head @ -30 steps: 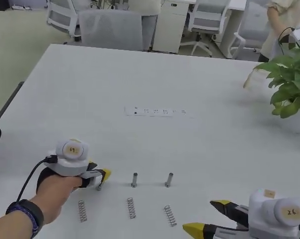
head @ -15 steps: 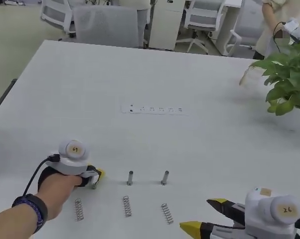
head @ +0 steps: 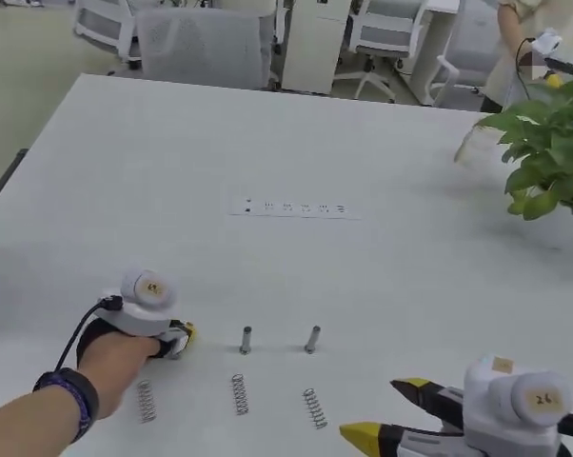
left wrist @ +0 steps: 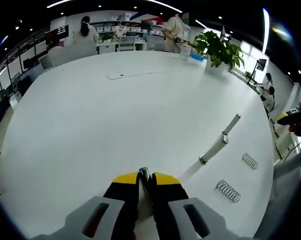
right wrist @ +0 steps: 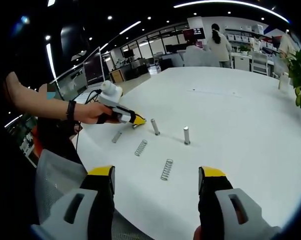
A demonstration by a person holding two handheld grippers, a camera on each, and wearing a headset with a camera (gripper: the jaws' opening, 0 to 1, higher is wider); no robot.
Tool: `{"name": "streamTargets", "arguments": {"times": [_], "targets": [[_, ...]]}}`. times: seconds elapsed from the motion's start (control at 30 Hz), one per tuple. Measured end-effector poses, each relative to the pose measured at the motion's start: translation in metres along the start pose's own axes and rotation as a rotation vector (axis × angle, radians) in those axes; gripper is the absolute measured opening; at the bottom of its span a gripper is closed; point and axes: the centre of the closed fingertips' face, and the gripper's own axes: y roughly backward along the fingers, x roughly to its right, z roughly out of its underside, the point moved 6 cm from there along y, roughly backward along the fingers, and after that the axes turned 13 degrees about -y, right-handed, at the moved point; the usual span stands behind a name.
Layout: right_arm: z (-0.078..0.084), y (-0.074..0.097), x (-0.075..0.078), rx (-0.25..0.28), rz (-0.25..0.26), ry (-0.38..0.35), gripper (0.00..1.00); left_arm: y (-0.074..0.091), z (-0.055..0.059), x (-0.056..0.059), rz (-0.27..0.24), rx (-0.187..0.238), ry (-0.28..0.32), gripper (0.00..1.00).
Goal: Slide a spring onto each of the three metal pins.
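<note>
1. Three metal pins stand upright in a row across the lower centre of the head view: the left pin [left wrist: 144, 173], the middle pin [head: 246, 339] and the right pin [head: 312, 339]. Each is a short, smooth grey cylinder with a dull sheen. None carries a spring yet.
2. Three springs lie flat on the surface [head: 267, 133], one below each pin in the frame: the left spring [head: 146, 400], the middle spring [head: 238, 393] and the right spring [head: 314, 407]. They are thin, open wire coils. Each lies roughly lengthwise toward its pin, presumably so that it can be lifted and threaded on with little turning.
3. The left tool [left wrist: 144, 178], at the lower left of the head view, has its yellow-tipped black jaws drawn narrow onto the left pin, whose top shows between them in the left gripper view. The grip probably steadies the pin, since a slender pin on a smooth surface would tip under a pushed spring.
4. The right tool [right wrist: 156, 172], at the lower right of the head view, has its jaws spread wide with nothing between them. It faces the right spring, near it but apart.
5. The surface is matt white and smooth, with a flush socket strip [head: 294, 208] at centre frame and a leafy plant [head: 548, 143] at the upper right.
</note>
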Motion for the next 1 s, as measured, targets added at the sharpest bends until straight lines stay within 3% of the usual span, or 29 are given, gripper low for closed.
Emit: {"name": "streamTargets", "arguments": {"times": [0.4,0.63,1.0], "targets": [[-0.001,0.002,0.002,0.01,0.004,-0.002,0.67,0.007,0.005,0.0,0.007,-0.055,0.012,0.0],[-0.001,0.002,0.002,0.015,0.006,-0.006,0.67,0.016,0.001,-0.004,-0.013,-0.021,0.042,0.0],[-0.003,0.001,0.0,0.018,0.0,0.002,0.66,0.023,-0.002,-0.005,-0.023,-0.006,0.041,0.0]]}}
